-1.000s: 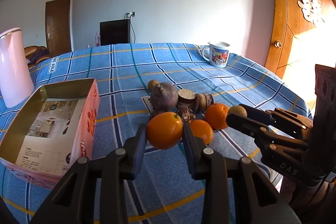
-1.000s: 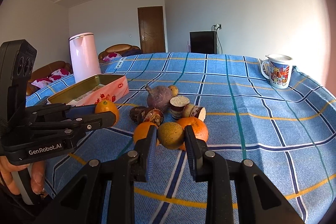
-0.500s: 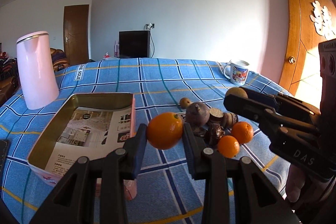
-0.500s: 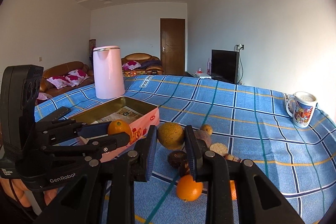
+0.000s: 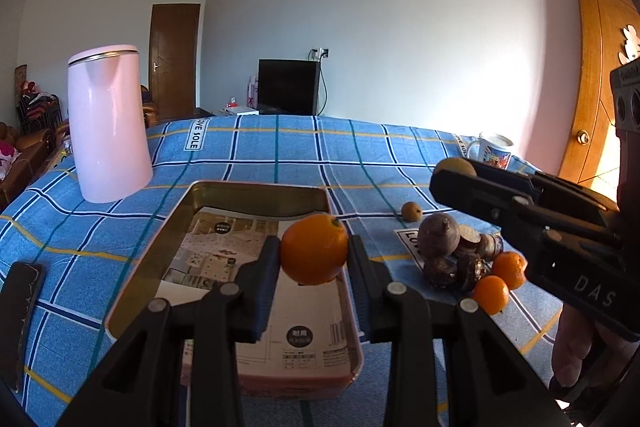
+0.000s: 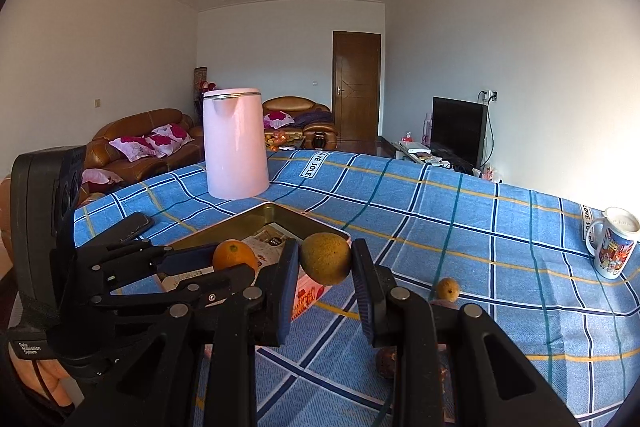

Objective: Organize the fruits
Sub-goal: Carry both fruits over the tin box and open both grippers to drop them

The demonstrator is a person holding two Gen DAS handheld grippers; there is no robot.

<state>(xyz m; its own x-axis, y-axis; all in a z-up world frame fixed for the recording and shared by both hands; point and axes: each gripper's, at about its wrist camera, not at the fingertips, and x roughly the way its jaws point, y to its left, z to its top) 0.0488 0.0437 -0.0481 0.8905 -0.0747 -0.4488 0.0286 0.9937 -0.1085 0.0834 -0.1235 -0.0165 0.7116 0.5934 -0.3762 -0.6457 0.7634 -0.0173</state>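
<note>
1. The left gripper (image 5: 314, 255) is clamped on an orange (image 5: 314, 249), held in the air over the open tin box (image 5: 256, 187), toward the box's right wall.
2. The right gripper (image 6: 325, 269) is closed on a yellow-green round fruit (image 6: 326, 258), raised just past the box's right corner (image 6: 340, 233), over the blue checked tablecloth (image 6: 460, 227).
3. The box floor holds only a printed paper sheet (image 5: 224, 243); its far end is unoccupied.
4. To the right of the box lies a fruit pile: a purple round fruit (image 5: 439, 235), dark cut pieces (image 5: 460, 269) and two small oranges (image 5: 491, 293) touching one another. A small brown fruit (image 5: 411, 211) sits apart behind them.
5. A pink kettle (image 5: 108, 123) stands beyond the box's far left corner, near the table edge.
6. A dark phone (image 5: 18, 311) lies left of the box, at the table's left edge.
7. A printed mug (image 6: 612, 247) stands near the far right edge, well apart from the fruit.
</note>
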